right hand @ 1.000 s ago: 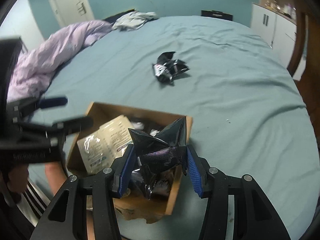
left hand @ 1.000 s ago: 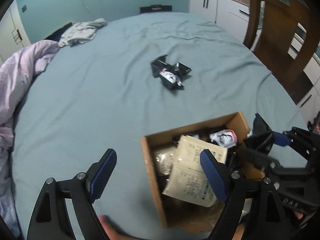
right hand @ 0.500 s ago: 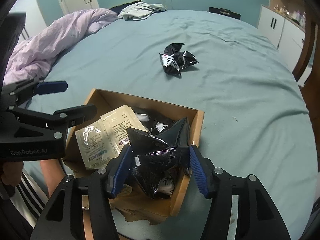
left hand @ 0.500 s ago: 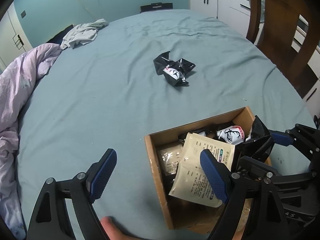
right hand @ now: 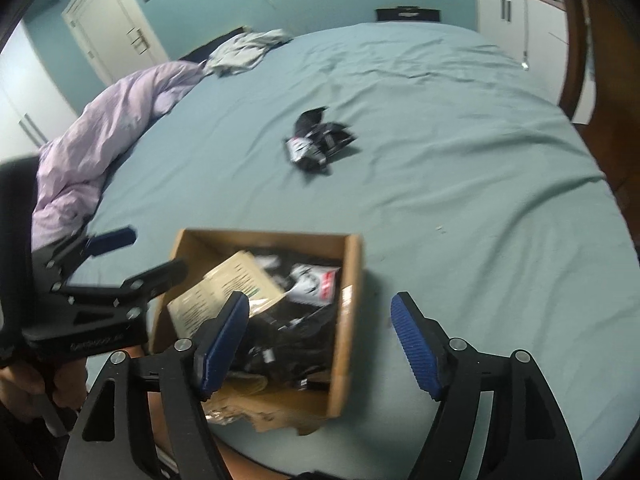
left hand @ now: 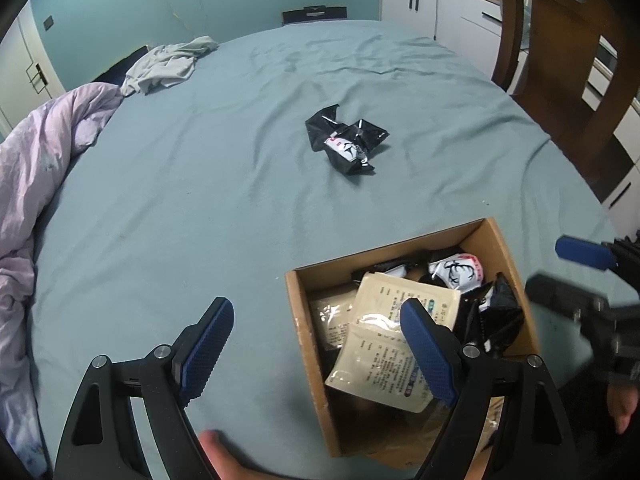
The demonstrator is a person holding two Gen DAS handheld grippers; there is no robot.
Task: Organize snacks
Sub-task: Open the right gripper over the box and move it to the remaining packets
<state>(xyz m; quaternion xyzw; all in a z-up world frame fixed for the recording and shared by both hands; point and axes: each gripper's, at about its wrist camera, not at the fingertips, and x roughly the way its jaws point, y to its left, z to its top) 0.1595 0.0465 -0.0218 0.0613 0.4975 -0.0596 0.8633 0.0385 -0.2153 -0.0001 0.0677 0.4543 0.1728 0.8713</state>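
Nearest, the right tongs [right hand: 320, 344] have just been opening and stand wide with nothing between them, above the cardboard box [left hand: 298, 320] of snack packets; left tongs [left hand: 318, 346] wide, empty; farther off, black snack packets [left hand: 346, 146] lie on the bed [left hand: 200, 200]

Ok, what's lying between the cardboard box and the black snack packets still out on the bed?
Nothing: only bare teal sheet lies between the cardboard box and the black snack packets, clearest in the left wrist view.
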